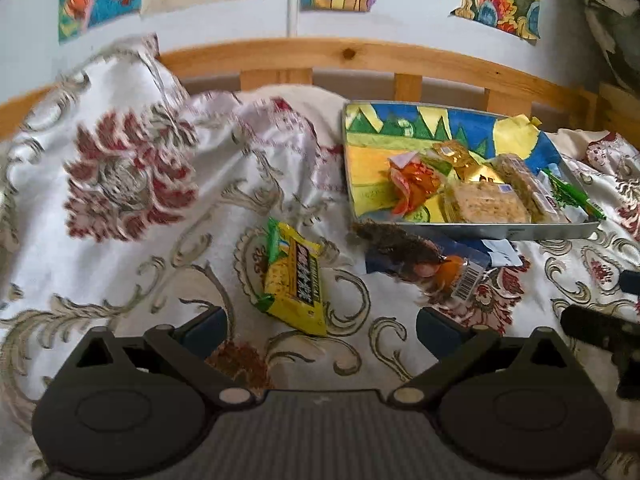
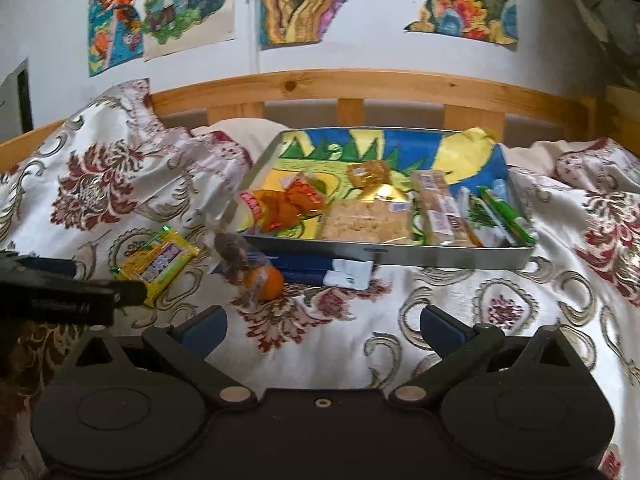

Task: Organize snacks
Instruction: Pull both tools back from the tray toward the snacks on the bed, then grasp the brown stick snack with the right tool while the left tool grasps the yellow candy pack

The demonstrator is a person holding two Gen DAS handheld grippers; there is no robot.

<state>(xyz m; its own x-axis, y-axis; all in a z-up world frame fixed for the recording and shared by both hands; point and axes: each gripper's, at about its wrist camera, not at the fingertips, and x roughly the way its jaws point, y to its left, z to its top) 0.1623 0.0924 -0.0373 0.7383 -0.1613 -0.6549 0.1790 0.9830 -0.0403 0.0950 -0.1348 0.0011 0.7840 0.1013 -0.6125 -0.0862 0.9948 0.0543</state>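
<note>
A metal tray (image 1: 520,232) with a coloured drawing as liner sits on the bed and holds several wrapped snacks; it also shows in the right wrist view (image 2: 440,258). On the bedspread in front of it lie a yellow-green snack packet (image 1: 294,282) (image 2: 158,262), a clear bag with a brown and orange snack (image 1: 424,258) (image 2: 250,274), and a blue-white packet (image 1: 488,250) (image 2: 320,270). My left gripper (image 1: 322,326) is open and empty, just short of the yellow packet. My right gripper (image 2: 324,326) is open and empty, short of the tray.
A floral bedspread (image 1: 132,184) covers the bed, bunched up at the left. A wooden bed rail (image 2: 360,88) runs behind the tray, with drawings on the wall above. The left gripper's body (image 2: 60,296) shows at the left edge of the right wrist view.
</note>
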